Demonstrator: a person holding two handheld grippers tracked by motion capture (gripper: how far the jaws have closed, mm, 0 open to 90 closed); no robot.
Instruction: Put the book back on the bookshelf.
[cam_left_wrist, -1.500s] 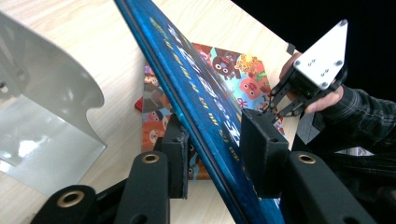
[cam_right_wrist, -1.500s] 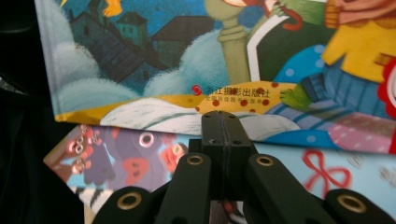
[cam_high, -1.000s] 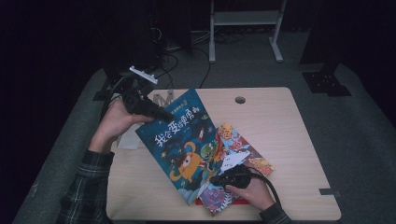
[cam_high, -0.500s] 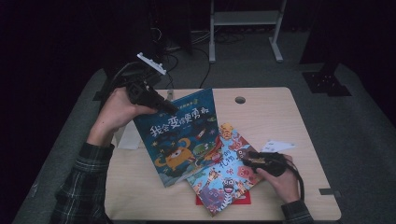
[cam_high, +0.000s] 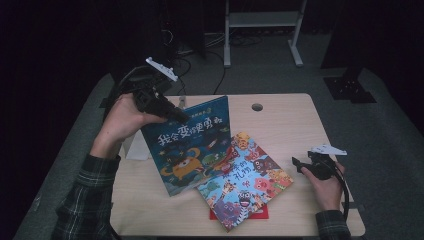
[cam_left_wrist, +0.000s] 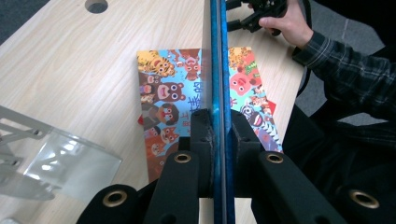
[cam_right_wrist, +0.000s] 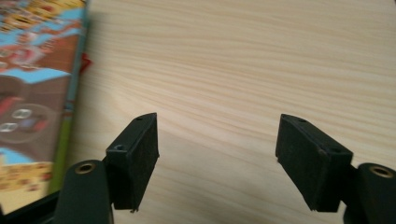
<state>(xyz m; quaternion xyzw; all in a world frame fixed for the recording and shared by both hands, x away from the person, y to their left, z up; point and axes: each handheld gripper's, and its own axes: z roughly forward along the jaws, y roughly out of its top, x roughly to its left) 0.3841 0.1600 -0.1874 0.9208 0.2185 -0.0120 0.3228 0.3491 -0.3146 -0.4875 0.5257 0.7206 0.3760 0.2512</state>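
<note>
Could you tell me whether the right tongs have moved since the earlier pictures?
Yes. The right tongs have slid right, off the animal book, toward the table edge. Their jaws have just been opening, with nothing between them.

Wooden table (cam_high: 280, 117) under animal picture book (cam_high: 245, 182)

A blue book (cam_high: 192, 142) (orange monster cover), a multicoloured animal-patterned book (cam_high: 245, 180), pale wood-grain table (cam_high: 280, 120).

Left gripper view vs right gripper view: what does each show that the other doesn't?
Left gripper view: left gripper shut on the upright blue picture book, a clear plastic stand, the table's round hole, a plaid sleeve.
Right gripper view: right gripper, jaws just opened, nothing between them.
Both: the colourful animal picture book lying flat, the light wooden table.
</note>
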